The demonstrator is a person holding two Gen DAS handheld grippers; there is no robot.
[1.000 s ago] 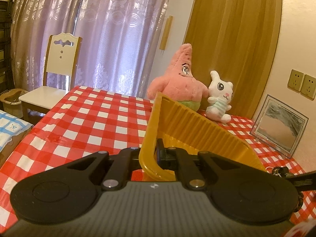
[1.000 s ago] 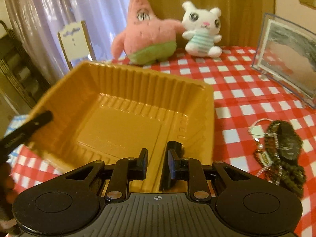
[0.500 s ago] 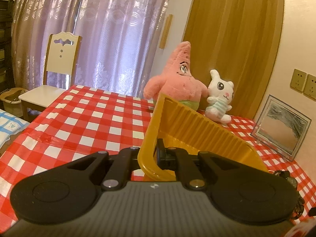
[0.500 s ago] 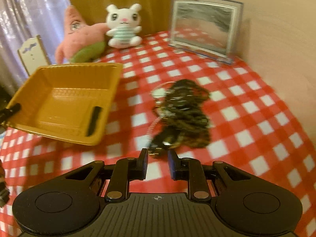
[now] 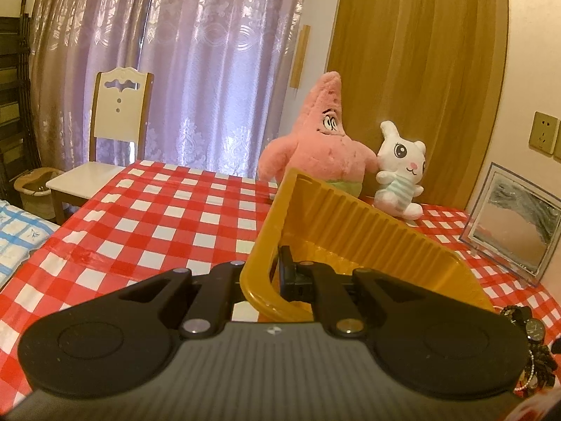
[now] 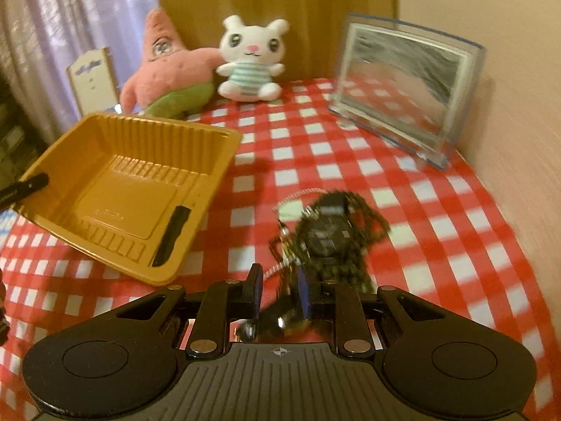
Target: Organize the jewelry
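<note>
Clamped on the near rim of the yellow tray (image 5: pixel 368 231), the left gripper (image 5: pixel 273 277) holds it tilted; if this thin grip slips, the tray can drop on the checkered table (image 5: pixel 157 217).

From the right wrist, the right gripper (image 6: pixel 278 282) has its jaws apart, hanging over the tangled jewelry pile (image 6: pixel 329 235), right of the tray. Closing there may drag up the whole tangle.

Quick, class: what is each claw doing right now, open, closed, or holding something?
Left claw: closed on the rim of the yellow tray, holding it tilted.
Right claw: open, holding nothing, over the near edge of the jewelry pile.
</note>
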